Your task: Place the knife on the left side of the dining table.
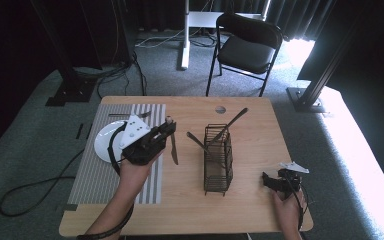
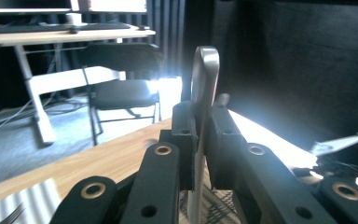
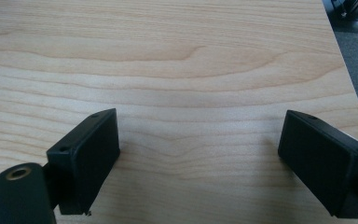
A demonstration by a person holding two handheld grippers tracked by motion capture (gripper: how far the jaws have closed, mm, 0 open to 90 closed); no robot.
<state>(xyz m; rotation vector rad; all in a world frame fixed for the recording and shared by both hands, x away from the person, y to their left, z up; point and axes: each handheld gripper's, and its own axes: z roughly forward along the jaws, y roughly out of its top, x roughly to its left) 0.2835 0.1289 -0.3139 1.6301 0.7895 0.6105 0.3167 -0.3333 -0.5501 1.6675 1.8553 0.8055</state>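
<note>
the left gripper (image 1: 167,131) clamps a knife (image 1: 173,150) by its handle — stiff, light, probably slippery metal. the right gripper (image 3: 198,163) rests spread, holding nothing.

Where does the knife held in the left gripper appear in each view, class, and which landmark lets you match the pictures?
High view: knife left of centre, hanging from the left gripper.
Left gripper view: centre, upright between the shut jaws.
Right gripper view: not in it.
Shared landmark: the wooden table.
</note>
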